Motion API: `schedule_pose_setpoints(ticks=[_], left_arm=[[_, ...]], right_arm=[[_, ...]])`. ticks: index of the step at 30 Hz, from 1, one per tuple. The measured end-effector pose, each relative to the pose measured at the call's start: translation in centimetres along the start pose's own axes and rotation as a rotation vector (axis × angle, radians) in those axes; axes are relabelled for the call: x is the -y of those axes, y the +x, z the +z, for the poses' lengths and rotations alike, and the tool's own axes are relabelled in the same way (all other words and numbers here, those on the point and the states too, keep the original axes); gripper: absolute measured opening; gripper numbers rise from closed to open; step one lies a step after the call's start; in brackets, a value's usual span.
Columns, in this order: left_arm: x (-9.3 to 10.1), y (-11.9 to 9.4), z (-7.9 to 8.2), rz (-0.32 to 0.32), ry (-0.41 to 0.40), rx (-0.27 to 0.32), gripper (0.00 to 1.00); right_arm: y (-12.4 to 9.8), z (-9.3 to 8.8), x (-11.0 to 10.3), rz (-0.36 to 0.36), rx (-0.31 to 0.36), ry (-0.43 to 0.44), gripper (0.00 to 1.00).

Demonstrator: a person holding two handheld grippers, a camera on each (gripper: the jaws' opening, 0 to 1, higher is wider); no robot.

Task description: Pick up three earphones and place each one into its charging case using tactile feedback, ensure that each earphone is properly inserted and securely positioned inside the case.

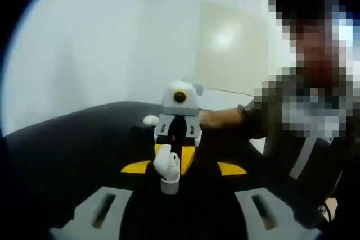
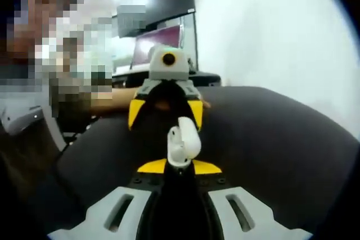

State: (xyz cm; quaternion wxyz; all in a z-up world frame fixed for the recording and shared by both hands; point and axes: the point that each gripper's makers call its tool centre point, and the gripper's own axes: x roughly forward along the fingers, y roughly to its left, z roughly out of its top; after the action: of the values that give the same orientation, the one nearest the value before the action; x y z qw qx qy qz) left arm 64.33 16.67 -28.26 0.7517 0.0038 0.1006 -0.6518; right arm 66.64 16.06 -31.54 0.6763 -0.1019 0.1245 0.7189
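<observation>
Tongs, left (image 1: 170, 167): yellow tips closed in on a white earphone (image 1: 167, 164), bud end up, stem hanging down past the tips (pretty clean view of it here).
Tongs, right (image 2: 181, 158): also pinched on a white piece, an earphone part (image 2: 183, 139) standing upright between the yellow tips, rounded head on top and stem running down into the grip.
How they sit: both sets of tongs face each other nose to nose, each one showing up dead centre in the other's view, with the white pieces held up off the worktop between them. Whether the two white pieces touch, I can't tell.
Extra white bit: in the left gripper view a small white blob (image 1: 151, 120) sticks out beside the far tongs, too blurry to call.
Worktop (image 2: 270, 139): dark, matte, curved edge (fisheye doing its thing), bare around the tongs.
Person: forearm (image 1: 222, 118) reaching in behind the right tongs in the left gripper view; torso in a grey top with a strap (image 1: 304, 155) off to the side.
Background: plain pale wall (image 1: 84, 43) in the left gripper view; a monitor (image 2: 160, 43) with a pinkish screen behind the left tongs in the right gripper view.
</observation>
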Motion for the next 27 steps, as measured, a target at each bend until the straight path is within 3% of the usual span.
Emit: schedule_pose_setpoints(ticks=[18, 20, 21, 24, 27], left_arm=[[0.2, 0.0, 0.1, -0.001, 0.028, 0.007, 0.38], [1.1, 0.0, 0.4, -0.044, 0.021, 0.023, 0.3], [0.7, -0.2, 0.5, -0.022, 0.032, 0.03, 0.3], [0.8, -0.3, 0.6, -0.045, 0.015, 0.036, 0.2], [0.5, -0.4, 0.6, -0.022, 0.017, 0.035, 0.29]], right_arm=[[-0.1, 0.0, 0.0, 0.002, 0.0, 0.01, 0.16], [-0.2, -0.5, 0.2, -0.015, -0.021, 0.031, 0.16], [0.0, -0.2, 0.1, -0.003, -0.002, 0.016, 0.16], [0.1, -0.4, 0.2, -0.006, -0.004, 0.019, 0.16], [0.3, -0.4, 0.2, -0.006, -0.001, 0.017, 0.17]])
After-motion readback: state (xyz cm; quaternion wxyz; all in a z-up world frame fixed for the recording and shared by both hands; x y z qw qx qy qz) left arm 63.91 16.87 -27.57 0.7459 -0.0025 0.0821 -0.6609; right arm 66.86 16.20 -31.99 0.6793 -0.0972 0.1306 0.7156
